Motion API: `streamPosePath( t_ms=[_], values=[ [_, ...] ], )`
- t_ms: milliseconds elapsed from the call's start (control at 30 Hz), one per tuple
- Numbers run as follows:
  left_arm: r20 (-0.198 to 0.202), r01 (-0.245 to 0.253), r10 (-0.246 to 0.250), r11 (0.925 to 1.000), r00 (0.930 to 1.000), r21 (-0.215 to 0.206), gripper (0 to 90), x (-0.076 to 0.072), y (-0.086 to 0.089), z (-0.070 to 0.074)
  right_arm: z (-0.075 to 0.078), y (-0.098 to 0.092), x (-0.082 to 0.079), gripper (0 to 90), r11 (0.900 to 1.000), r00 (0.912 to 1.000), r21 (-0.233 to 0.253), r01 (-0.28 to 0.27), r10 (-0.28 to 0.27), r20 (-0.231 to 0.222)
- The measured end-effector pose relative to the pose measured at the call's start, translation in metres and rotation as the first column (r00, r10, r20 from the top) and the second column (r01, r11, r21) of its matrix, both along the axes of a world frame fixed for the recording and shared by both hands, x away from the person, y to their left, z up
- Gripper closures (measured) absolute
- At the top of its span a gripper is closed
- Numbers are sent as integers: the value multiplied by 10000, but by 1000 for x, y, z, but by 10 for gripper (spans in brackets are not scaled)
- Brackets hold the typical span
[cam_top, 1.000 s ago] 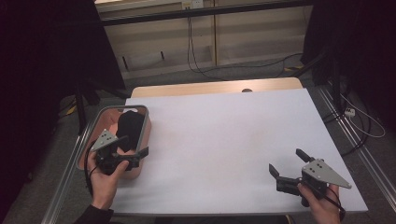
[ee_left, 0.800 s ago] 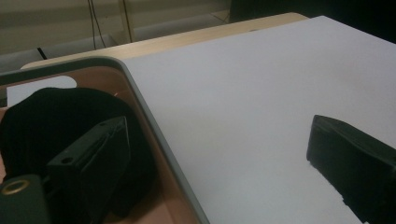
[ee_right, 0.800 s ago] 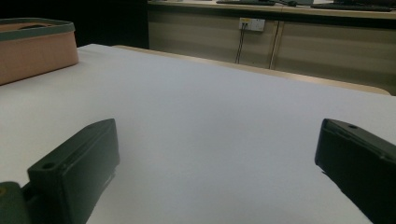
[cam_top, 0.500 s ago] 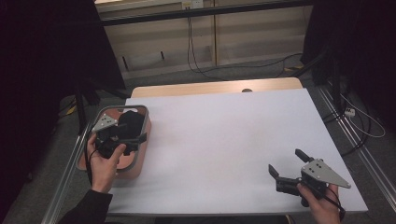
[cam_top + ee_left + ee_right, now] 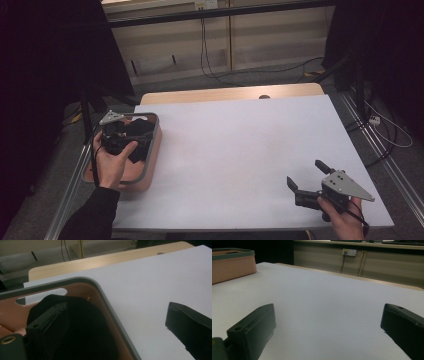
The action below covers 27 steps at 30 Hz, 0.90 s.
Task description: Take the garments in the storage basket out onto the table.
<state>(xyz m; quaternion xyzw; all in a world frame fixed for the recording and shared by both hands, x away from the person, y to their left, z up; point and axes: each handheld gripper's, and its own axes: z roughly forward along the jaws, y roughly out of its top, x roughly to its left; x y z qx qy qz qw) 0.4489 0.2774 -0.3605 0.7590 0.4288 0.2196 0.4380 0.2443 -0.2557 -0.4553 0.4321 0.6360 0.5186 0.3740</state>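
A salmon basket with a grey rim (image 5: 154, 150) stands at the table's left edge and holds a black, cloth-like thing (image 5: 143, 128). My left gripper (image 5: 131, 136) hovers over the basket, held in a hand. In the left gripper view it (image 5: 115, 308) is open. One jaw is inside, just above the black thing (image 5: 85, 322). The other is outside over the white surface, with the basket rim (image 5: 110, 307) between them. My right gripper (image 5: 305, 173) rests open near the front right corner, and nothing lies between its jaws (image 5: 328, 310).
The white sheet (image 5: 240, 145) covers most of the table, with a strip of bare wood (image 5: 225, 94) at the far edge. In the right gripper view the basket (image 5: 232, 265) is far off at the upper left. Cables (image 5: 380, 125) lie on the floor to the right.
My left gripper has moved away from the person, from the basket's near part toward its far end. The right gripper has stayed where it was.
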Motion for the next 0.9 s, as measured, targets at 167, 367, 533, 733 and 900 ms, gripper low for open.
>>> streamPosePath(
  t_ms=[167,367,533,733,900],
  values=[
    [-314,-215,220,9996,9993,156,56,12,3,-2,0,0,0,0,10000,10000,-19,-4,4,12],
    [-394,-496,528,9958,9978,775,53,26,3,-3,0,0,1,0,10000,10000,-28,-5,5,19],
    [-812,-552,633,9936,9947,984,51,39,4,-7,0,1,1,0,10000,10000,-39,-67,67,13],
    [-1225,-844,980,9901,9876,1120,52,51,9,-16,0,1,1,0,10000,10000,-45,-69,69,-3],
    [-1615,-940,1107,9897,9806,1077,51,61,12,-23,0,1,1,0,10000,10000,-56,-70,70,-4]
  ],
)
